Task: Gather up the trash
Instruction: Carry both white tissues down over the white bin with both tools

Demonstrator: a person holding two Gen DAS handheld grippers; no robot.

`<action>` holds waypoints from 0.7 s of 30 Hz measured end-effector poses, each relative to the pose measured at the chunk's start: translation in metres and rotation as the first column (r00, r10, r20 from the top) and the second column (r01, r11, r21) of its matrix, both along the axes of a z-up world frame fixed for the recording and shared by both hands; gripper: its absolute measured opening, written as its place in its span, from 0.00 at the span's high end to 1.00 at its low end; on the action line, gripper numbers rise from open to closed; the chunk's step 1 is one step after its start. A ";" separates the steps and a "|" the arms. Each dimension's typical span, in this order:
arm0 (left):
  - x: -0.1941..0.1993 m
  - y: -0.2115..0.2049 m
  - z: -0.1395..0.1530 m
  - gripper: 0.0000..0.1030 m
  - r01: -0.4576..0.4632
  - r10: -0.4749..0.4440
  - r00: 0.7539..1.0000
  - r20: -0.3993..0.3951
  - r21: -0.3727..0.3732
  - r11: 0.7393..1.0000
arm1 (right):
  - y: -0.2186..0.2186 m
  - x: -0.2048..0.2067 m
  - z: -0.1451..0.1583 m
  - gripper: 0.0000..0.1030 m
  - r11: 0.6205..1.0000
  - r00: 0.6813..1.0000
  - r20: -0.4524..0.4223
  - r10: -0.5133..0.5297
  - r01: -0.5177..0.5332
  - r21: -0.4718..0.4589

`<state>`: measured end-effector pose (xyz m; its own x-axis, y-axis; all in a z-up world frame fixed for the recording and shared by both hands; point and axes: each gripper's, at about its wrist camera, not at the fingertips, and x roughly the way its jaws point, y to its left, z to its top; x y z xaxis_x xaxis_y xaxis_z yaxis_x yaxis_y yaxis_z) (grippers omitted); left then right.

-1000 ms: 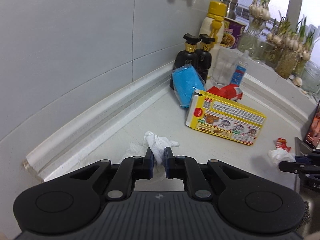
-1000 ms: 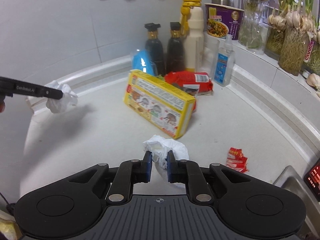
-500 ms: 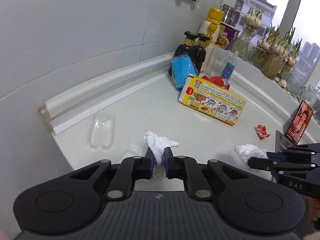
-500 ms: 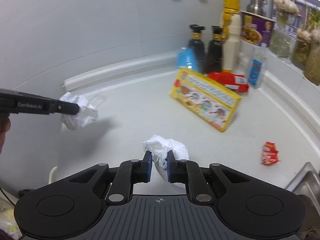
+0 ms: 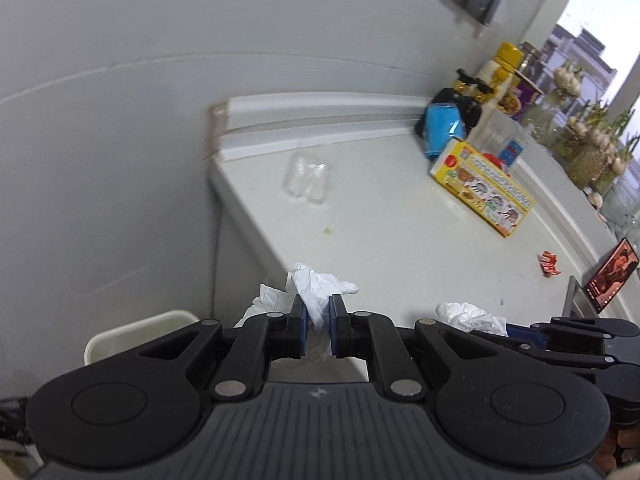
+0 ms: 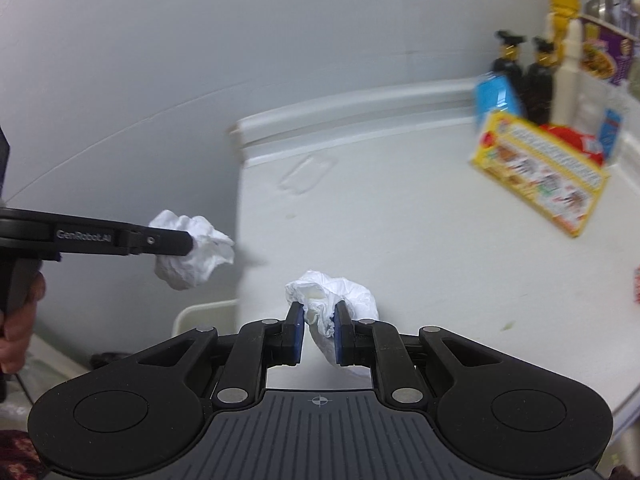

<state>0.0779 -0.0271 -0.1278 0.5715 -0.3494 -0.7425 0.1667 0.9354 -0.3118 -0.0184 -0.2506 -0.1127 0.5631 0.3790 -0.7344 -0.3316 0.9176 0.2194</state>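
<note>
My left gripper (image 5: 318, 326) is shut on a crumpled white tissue (image 5: 316, 286) and holds it past the counter's left end; it also shows in the right wrist view (image 6: 192, 254). My right gripper (image 6: 318, 336) is shut on a second white tissue wad (image 6: 340, 294), above the counter's near left corner; that wad shows in the left wrist view (image 5: 468, 314). A cream bin rim (image 5: 132, 330) lies below, left of the counter, and shows in the right wrist view (image 6: 200, 314). A red wrapper (image 5: 549, 262) and a clear plastic blister (image 5: 306, 176) lie on the counter.
A yellow box (image 5: 482, 186) lies on the white counter (image 5: 400, 232) near a blue pack (image 5: 442, 128), dark bottles (image 6: 520, 76) and jars along the back ledge. A phone (image 5: 610, 276) leans by the sink at the right. The grey wall is on the left.
Both grippers have pulled back and to the left with their tissues, from over the counter's middle to its left end. The bin rim has come into view below.
</note>
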 end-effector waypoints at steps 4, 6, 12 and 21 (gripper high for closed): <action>-0.010 0.019 -0.010 0.91 -0.061 0.060 0.998 -0.032 -0.024 0.998 | 0.022 -0.004 -0.005 0.88 0.999 0.998 -0.024 0.054 -0.054 0.003; -0.013 0.027 -0.014 0.91 -0.091 0.090 0.995 -0.044 -0.032 0.995 | 0.033 -0.006 -0.005 0.88 0.996 0.995 -0.034 0.092 -0.092 0.002; -0.027 0.055 -0.030 0.91 -0.192 0.186 0.978 -0.090 -0.070 0.979 | 0.064 -0.007 -0.010 0.88 0.980 0.978 -0.063 0.199 -0.200 -0.014; -0.044 0.099 -0.057 0.91 -0.344 0.329 0.931 -0.158 -0.076 0.936 | 0.117 0.000 -0.016 0.87 0.943 0.941 -0.077 0.329 -0.331 -0.019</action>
<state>0.0334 0.0718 -0.1848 0.5609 -0.2318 -0.7948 -0.2048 0.8913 -0.4045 -0.0187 -0.1341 -0.1288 0.3557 0.5105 -0.7829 -0.6013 0.7663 0.2264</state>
